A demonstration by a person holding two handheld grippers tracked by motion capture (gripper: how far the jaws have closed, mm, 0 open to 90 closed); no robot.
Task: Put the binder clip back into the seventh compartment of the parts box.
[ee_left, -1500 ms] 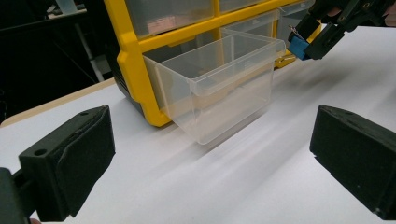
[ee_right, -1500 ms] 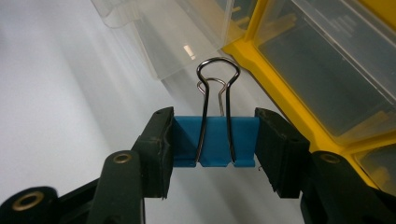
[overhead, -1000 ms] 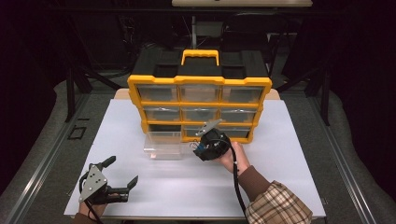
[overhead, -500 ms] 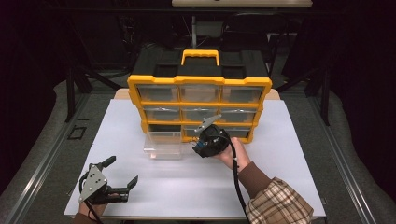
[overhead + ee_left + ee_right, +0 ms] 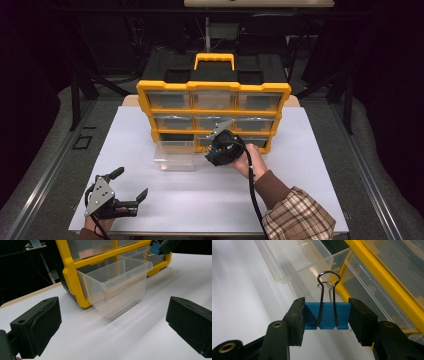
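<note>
R tongs (image 5: 327,315): closed on a blue binder clip (image 5: 326,316), pads pressing its two short ends; wire handles stand up and away from the jaws.
Clip position: in the air just in front of the yellow drawer cabinet (image 5: 214,90), bottom row, beside the clear drawer (image 5: 175,155).
Key relation: drawer sits pulled out on the table (image 5: 310,200), open top, just left of R tongs in the high view; likely drop spot, judging by the layout.
Clip long axis: spans jaw to jaw.
Nearer hand: R, right next to drawer; L well apart.
L tongs (image 5: 122,192): wide open, holding nothing, near front edge of table, facing the drawer.
Writing/brands: none legible.
</note>
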